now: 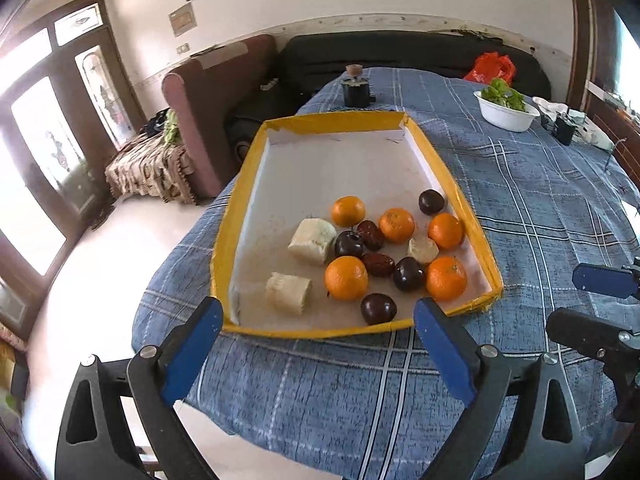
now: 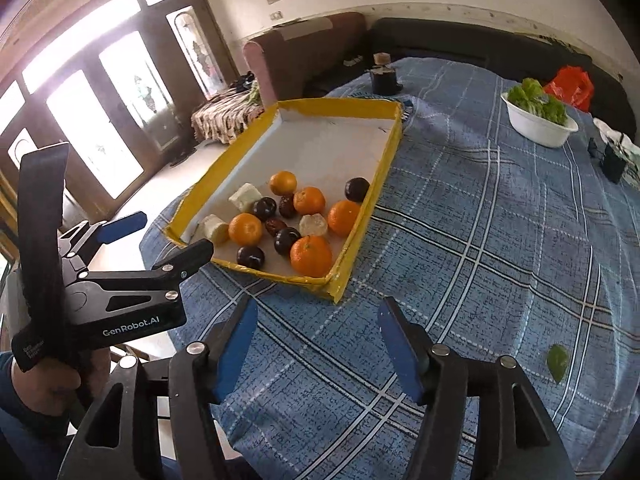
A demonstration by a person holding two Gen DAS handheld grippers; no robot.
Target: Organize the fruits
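A yellow-rimmed tray (image 1: 248, 160) (image 2: 390, 148) lies on the blue plaid tablecloth. Its near end holds several oranges (image 1: 346, 278) (image 2: 311, 256), dark plums (image 1: 378, 309) (image 2: 251, 257), red dates (image 1: 378, 264) and pale peeled chunks (image 1: 289, 288) (image 2: 214, 228). My left gripper (image 1: 318, 314) is open and empty, just in front of the tray's near rim. My right gripper (image 2: 318, 316) is open and empty, over the cloth beside the tray's near right corner. The left gripper also shows in the right wrist view (image 2: 160, 232).
A white bowl of green leaves (image 1: 506, 114) (image 2: 538, 126) stands at the far right. A dark jar with a cork (image 1: 356, 88) (image 2: 384, 74) stands behind the tray. A green leaf (image 2: 557, 362) lies on the cloth. The table edge drops to the floor at left.
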